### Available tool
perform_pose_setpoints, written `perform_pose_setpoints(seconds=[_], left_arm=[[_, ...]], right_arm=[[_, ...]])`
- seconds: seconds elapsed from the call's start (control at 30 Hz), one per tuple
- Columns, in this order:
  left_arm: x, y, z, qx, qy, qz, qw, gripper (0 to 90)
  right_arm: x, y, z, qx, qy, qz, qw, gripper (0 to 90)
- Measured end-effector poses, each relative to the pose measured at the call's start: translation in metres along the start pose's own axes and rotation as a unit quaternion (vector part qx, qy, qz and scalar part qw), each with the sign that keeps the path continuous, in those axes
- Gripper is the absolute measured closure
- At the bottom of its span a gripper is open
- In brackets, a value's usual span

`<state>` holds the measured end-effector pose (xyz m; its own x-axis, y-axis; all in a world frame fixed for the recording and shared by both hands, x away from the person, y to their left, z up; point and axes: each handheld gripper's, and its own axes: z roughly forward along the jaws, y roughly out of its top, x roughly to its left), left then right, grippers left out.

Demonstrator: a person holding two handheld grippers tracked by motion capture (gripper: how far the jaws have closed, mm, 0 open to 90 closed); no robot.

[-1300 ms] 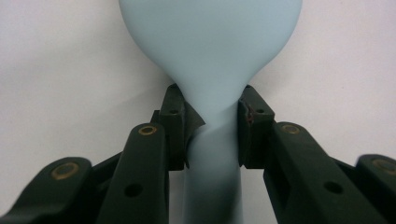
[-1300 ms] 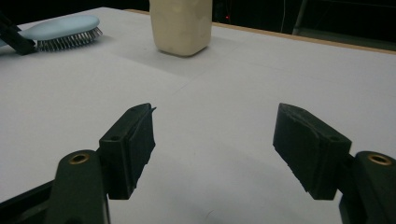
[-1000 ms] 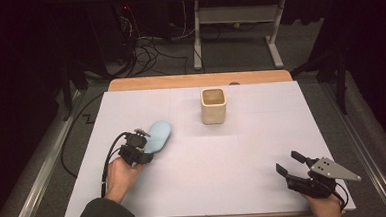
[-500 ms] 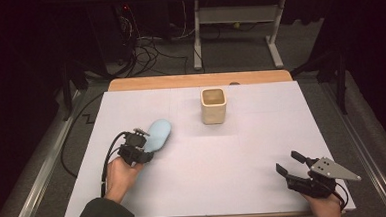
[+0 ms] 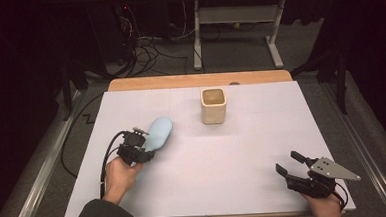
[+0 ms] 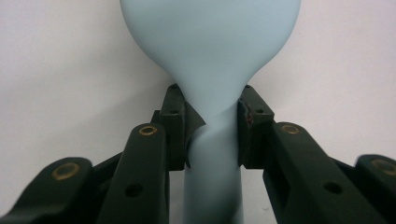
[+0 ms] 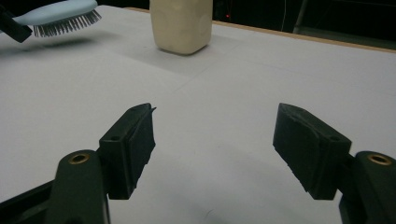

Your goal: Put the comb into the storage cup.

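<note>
I am working over a white-covered table [image 5: 195, 188] with a wooden far edge, set in a dark room with cables and a metal stand on the floor behind. At the left, my left gripper [image 6: 212, 123] pinches the neck of a pale blue plastic hairbrush [image 6: 210, 42], both pads pressed on the narrow waist where handle meets head. In the right gripper view the brush [image 7: 56, 14] hangs just above the sheet, bristles down, with a shadow under it. I judge it light and rigid, the smooth plastic somewhat slippery, so the waist is the sensible hold: the flare ahead of the pads keeps it from sliding back. Ahead of this gripper and to its right, well apart, stands a cream squarish ceramic cup [image 5: 214, 106], open-topped; its rim is the one obstacle if the brush swings that way. At the far right my right gripper [image 5: 295, 164] rests near the table's near edge, jaws spread, holding nothing, bare sheet between it and the cup.
</note>
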<state>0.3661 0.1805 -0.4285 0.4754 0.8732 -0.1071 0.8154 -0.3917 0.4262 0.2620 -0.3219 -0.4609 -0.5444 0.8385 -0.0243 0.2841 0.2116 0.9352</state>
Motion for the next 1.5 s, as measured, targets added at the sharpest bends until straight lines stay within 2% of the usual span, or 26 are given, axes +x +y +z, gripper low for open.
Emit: perform_pose_setpoints(seconds=[0.1, 0.47, 0.97, 1.5], left_arm=[[-0.003, 0.001, -0.002, -0.003, -0.008, 0.003, 1.0, 69.3], [-0.015, 0.005, -0.009, -0.013, -0.017, 0.021, 0.9996, 69.4], [-0.023, 0.006, -0.01, -0.019, -0.029, 0.03, 0.999, 69.3], [-0.037, 0.009, -0.015, -0.042, -0.045, 0.05, 0.9969, 69.3]], right_arm=[[0.0, 0.0, 0.0, 0.0, 0.001, -0.001, 1.0, 29.8], [0.0, 0.0, 0.0, 0.001, 0.001, 0.0, 1.0, 29.8], [0.0, 0.0, 0.0, 0.0, 0.001, -0.002, 1.0, 29.8], [0.001, -0.001, 0.0, 0.005, 0.004, -0.002, 1.0, 29.7]])
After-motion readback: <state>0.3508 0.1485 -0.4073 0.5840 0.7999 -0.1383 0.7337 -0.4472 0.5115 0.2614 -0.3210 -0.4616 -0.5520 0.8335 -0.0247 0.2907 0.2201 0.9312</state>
